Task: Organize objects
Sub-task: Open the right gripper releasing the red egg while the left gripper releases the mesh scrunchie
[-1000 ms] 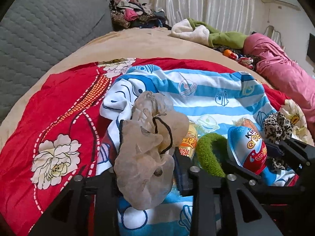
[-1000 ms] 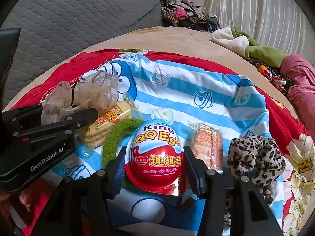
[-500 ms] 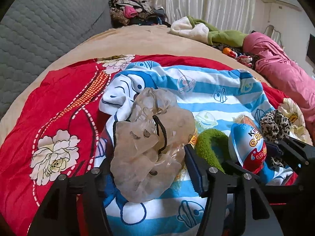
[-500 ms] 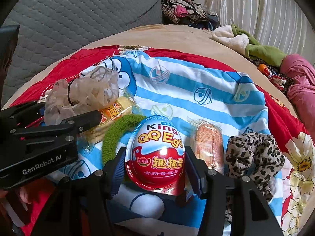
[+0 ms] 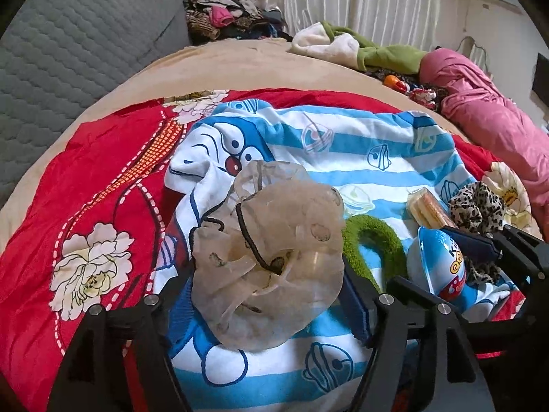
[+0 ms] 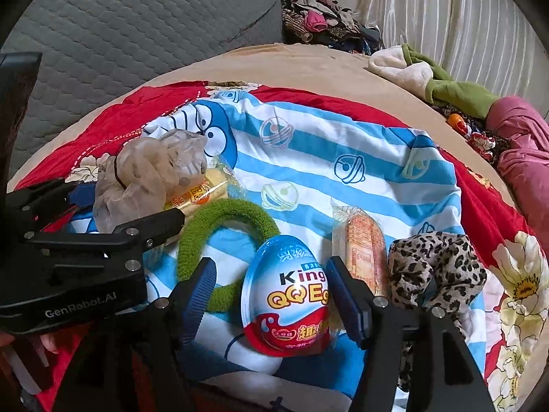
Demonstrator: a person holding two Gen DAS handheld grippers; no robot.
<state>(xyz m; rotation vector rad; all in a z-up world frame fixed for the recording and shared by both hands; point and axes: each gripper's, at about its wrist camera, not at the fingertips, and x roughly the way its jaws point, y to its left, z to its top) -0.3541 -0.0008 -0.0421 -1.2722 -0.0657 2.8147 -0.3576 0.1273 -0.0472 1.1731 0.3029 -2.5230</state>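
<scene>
A sheer beige scrunchie (image 5: 271, 261) with a black elastic lies on the blue-striped Doraemon towel (image 5: 343, 158), between the wide-open fingers of my left gripper (image 5: 267, 292). It also shows in the right wrist view (image 6: 151, 178). A blue and red King QQ Egg toy (image 6: 286, 298) stands on the towel between the fingers of my right gripper (image 6: 271, 285), which are spread with gaps on both sides. A green scrunchie (image 6: 223, 237), a yellow snack packet (image 6: 199, 195), a wrapped biscuit pack (image 6: 363, 250) and a leopard-print scrunchie (image 6: 435, 264) lie around it.
The towel lies on a red floral blanket (image 5: 85, 206) on a beige bed. A grey quilted headboard (image 6: 137, 34) stands at the left. Green and white clothing (image 5: 360, 48), a pink bundle (image 5: 487, 113) and small toys lie at the far right.
Both grippers have opened. The left let go of the beige scrunchie, which has settled onto the towel. The right let go of the egg, which now stands free and tilted right.
</scene>
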